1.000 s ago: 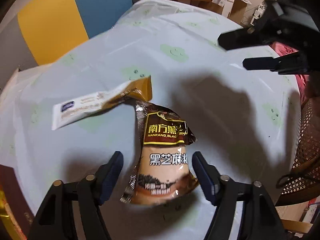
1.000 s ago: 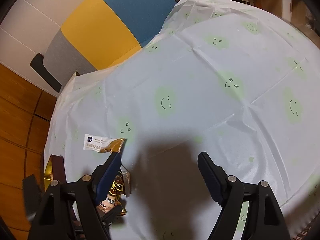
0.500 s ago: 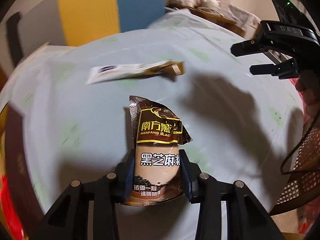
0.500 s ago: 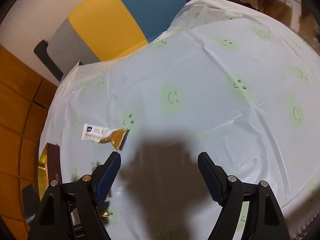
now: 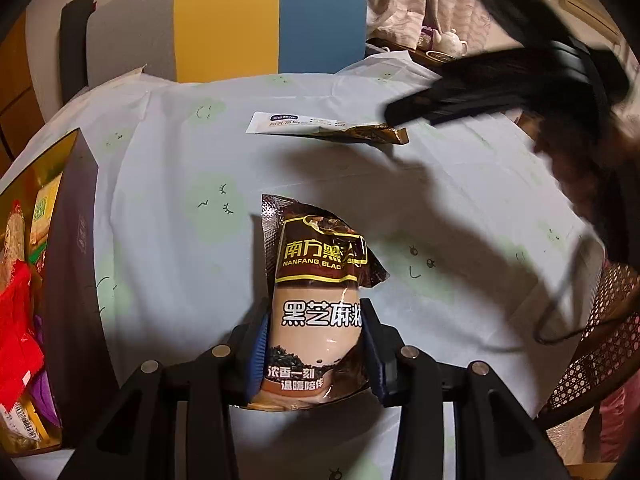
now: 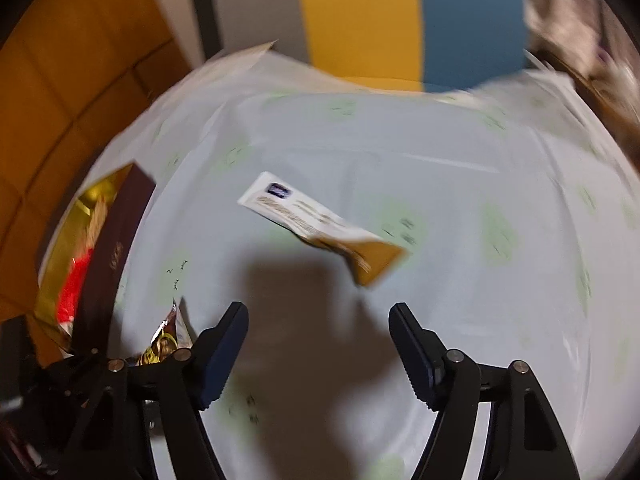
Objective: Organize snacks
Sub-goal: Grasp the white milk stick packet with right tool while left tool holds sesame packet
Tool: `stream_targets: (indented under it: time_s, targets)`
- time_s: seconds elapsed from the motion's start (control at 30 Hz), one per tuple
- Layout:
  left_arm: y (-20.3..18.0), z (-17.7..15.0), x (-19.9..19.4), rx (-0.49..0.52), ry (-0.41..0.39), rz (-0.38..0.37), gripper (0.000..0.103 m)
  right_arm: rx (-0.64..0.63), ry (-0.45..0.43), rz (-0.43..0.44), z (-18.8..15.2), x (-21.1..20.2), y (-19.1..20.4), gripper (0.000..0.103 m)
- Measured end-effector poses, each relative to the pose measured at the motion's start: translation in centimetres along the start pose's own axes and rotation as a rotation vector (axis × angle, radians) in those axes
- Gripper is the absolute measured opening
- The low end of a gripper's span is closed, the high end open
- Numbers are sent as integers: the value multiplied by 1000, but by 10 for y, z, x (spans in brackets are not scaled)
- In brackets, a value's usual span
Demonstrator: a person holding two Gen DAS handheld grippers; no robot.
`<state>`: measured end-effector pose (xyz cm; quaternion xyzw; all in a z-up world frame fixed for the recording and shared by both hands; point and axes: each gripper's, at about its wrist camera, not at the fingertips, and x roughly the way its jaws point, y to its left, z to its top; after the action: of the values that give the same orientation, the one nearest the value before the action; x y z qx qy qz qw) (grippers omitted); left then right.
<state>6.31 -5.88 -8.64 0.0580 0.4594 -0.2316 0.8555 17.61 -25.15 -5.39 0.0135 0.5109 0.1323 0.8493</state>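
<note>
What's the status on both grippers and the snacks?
Left gripper shut on brown sesame-paste packet. Right gripper closing, nothing between jaws. White-and-gold flat sachet loose on cloth, path unobstructed.

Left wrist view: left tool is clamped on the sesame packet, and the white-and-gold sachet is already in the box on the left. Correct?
Not quite. In the left wrist view the left tool is shut on the sesame packet, but the white-and-gold sachet lies on the tablecloth, beyond the packet, not in the box on the left.
</note>
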Motion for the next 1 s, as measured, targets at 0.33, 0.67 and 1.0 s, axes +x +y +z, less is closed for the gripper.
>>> stream_targets:
  time_s: [0.33,0.67,1.0]
  targets:
    - [6,-1,3,-37,-26,-31,42,-250,128,-89,56,66,17,74]
    - [13,-3,-1,-64,-35,-46,42,-201,207,-55,42,77,6,41]
    - [10,-5,-1,-62,-40,-29,42,-73,220,-52,-57,27,8,45]
